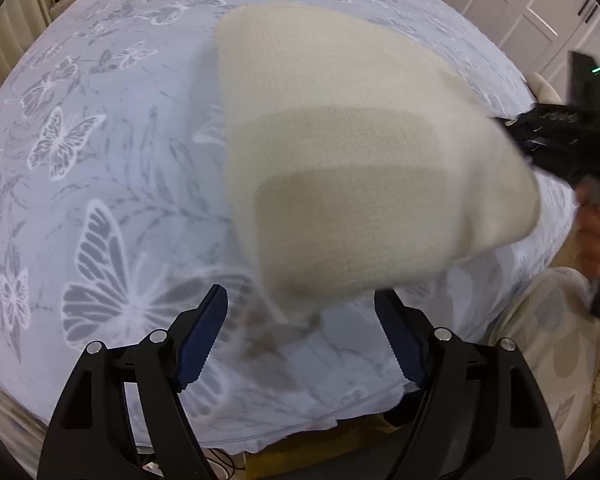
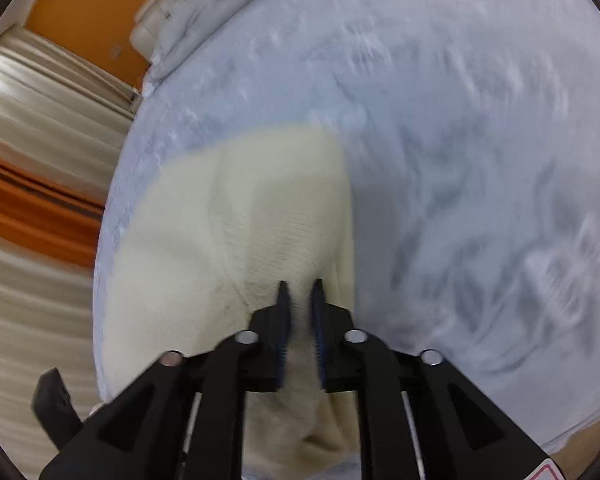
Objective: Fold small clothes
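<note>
A cream knit garment (image 1: 352, 184) lies on the butterfly-print bedsheet (image 1: 100, 200), its right side raised and blurred. My left gripper (image 1: 300, 296) points down over the garment's near edge. It is open wide, and the blue pads (image 1: 204, 336) stand clear of the cloth on both sides. In the right wrist view the garment (image 2: 236, 208) spreads ahead and to the left. My right gripper (image 2: 300, 286) is shut on a pinch of it, with creases running in to the narrow jaws. The right gripper's black body (image 1: 572, 136) shows at the garment's right side.
A person's hand (image 1: 596, 232) holds the right gripper's handle. A folded grey duvet (image 2: 204, 20) lies at the head of the bed. White wardrobe doors (image 1: 532, 12) stand beyond the bed. Curtains (image 2: 40, 128) and an orange wall (image 2: 88, 12) are on the far side. The bed's near edge (image 1: 300, 436) is just below my left gripper.
</note>
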Motion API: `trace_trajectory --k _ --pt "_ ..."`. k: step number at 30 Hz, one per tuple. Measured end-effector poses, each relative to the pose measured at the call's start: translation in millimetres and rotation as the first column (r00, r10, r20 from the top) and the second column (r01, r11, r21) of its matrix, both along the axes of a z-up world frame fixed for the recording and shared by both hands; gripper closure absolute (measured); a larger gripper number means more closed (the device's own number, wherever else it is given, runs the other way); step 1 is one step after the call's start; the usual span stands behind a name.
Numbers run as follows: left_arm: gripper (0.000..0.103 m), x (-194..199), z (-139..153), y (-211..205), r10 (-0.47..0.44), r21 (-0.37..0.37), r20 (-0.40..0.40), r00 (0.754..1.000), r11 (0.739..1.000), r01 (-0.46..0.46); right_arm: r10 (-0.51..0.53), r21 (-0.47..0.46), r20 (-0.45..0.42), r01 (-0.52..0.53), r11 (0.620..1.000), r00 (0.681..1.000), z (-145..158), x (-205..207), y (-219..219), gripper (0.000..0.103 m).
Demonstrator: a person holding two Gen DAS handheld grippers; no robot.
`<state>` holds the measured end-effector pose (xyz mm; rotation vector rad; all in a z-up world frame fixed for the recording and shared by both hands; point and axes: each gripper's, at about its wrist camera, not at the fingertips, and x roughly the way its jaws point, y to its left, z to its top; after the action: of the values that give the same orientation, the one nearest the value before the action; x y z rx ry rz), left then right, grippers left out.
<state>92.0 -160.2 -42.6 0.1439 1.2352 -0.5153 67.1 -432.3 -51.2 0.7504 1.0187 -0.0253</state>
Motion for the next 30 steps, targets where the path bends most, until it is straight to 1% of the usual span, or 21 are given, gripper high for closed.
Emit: trace_trajectory --k 1,3,4,5,6,8,10,13,14,15,16,17,18,20,22,23,25,26,27,28,30 --pt "0.029 -2 2 -1 -0.009 0.001 0.002 1.000 1.000 0.009 -0.020 0.013 0.025 0.020 1.000 0.999 6 -5 -1 0.079" --pt "0.029 -8 13 1 -0.024 -0.029 0.015 1.000 0.999 0.025 -0.056 0.017 0.075 0.054 0.998 0.996 30 -20 -3 0.075" --pt "0.028 -12 21 4 -0.029 -0.050 0.024 0.999 0.998 0.030 -0.056 0.021 0.089 0.054 0.998 0.994 39 -29 -3 0.062" --pt "0.023 -14 29 9 -0.029 -0.073 0.034 0.999 0.997 0.031 -0.063 0.039 0.099 0.059 0.997 0.993 45 -41 -2 0.048" --pt "0.018 -16 35 12 -0.024 -0.089 0.044 0.999 0.996 0.028 -0.072 0.067 0.101 0.065 0.996 0.992 45 -52 -1 0.043" --pt "0.017 -19 47 20 -0.011 -0.116 0.067 0.998 0.993 0.019 -0.046 0.135 0.076 0.036 0.990 0.996 38 -72 13 0.042" --pt "0.014 -22 52 26 -0.008 -0.119 0.087 0.996 0.993 0.018 -0.023 0.170 0.033 0.017 0.985 0.999 23 -77 27 0.042" --pt "0.014 -19 40 22 -0.008 -0.042 0.104 0.995 0.999 0.012 0.001 0.161 -0.033 0.004 0.987 0.999 4 -67 47 0.042" --pt "0.014 -16 36 21 -0.010 -0.022 0.109 0.994 1.000 0.013 0.007 0.176 -0.017 -0.004 0.984 1.000 3 -61 50 0.052" --pt "0.018 -13 32 19 -0.012 0.002 0.124 0.992 1.000 0.012 0.006 0.176 -0.003 -0.006 0.984 1.000 4 -55 52 0.070" --pt "0.022 -10 29 15 -0.014 0.021 0.132 0.991 1.000 0.011 0.007 0.150 -0.008 -0.006 0.989 1.000 5 -49 54 0.092" --pt "0.045 -6 26 13 -0.020 0.032 0.128 0.992 0.999 0.016 0.024 0.112 0.008 -0.025 0.993 1.000 15 -45 57 0.093" --pt "0.063 -1 24 12 -0.020 0.045 0.108 0.994 0.999 0.015 0.028 0.074 0.051 -0.032 0.997 0.998 31 -47 60 0.094" --pt "0.069 2 29 17 0.006 0.009 0.090 0.996 1.000 -0.007 0.045 -0.017 0.151 -0.043 0.999 0.988 75 -57 63 0.095" --pt "0.069 0 33 21 0.021 -0.016 0.088 0.996 1.000 -0.019 0.052 -0.084 0.190 -0.037 0.996 0.980 100 -67 62 0.095" --pt "0.069 -1 31 22 0.027 -0.017 0.080 0.996 1.000 -0.026 0.054 -0.117 0.162 -0.035 0.992 0.985 97 -66 59 0.095" --pt "0.069 2 15 23 0.054 -0.007 0.017 0.998 0.999 -0.054 0.050 -0.191 0.030 -0.043 0.981 0.998 64 -58 54 0.095" --pt "0.069 3 2 24 0.075 0.012 -0.023 0.997 0.997 -0.075 0.060 -0.196 -0.072 -0.073 0.978 0.996 30 -52 53 0.095" --pt "0.069 3 -4 24 0.085 0.023 -0.036 0.996 0.996 -0.084 0.073 -0.137 -0.147 -0.093 0.986 0.986 3 -46 53 0.095" --pt "0.068 3 -10 25 0.092 0.036 -0.044 0.995 0.995 -0.091 0.065 -0.087 -0.167 -0.081 0.993 0.984 -5 -46 51 0.094" --pt "0.068 -2 -6 27 0.087 0.021 -0.047 0.995 0.996 -0.086 0.063 -0.110 -0.122 -0.076 0.991 0.991 17 -47 49 0.091"
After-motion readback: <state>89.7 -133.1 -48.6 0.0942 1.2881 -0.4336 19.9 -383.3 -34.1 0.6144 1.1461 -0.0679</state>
